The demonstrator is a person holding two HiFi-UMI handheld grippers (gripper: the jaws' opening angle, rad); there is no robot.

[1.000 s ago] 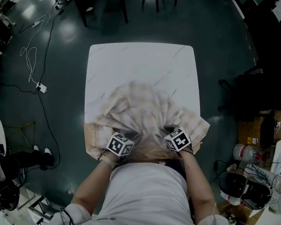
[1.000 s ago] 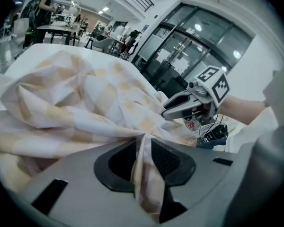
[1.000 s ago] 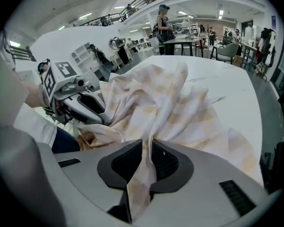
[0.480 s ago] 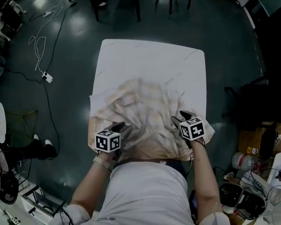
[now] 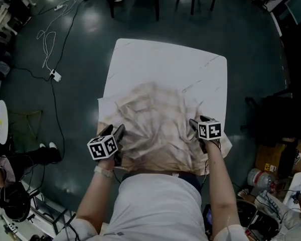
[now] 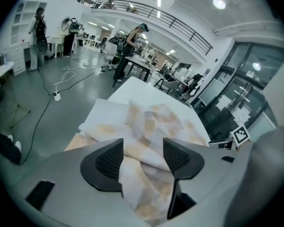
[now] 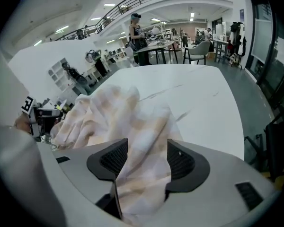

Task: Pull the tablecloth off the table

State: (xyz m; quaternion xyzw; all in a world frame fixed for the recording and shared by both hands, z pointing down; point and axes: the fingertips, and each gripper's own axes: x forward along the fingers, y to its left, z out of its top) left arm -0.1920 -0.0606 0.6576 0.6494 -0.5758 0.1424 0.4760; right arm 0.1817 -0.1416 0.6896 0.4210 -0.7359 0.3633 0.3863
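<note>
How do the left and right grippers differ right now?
The left gripper is at the tablecloth's left edge, its cube out over the floor. The right gripper is over the tablecloth near the table's right edge. The left gripper's cube is tilted, showing two faces; the right gripper's shows mainly one. Both have just been opening: jaws apart, tablecloth between them.

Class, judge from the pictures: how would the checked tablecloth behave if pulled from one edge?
Probably floppy: the tablecloth lies bunched in soft folds. Likely light, since its thin folds stand up by themselves. It should slide easily on the smooth table.
</note>
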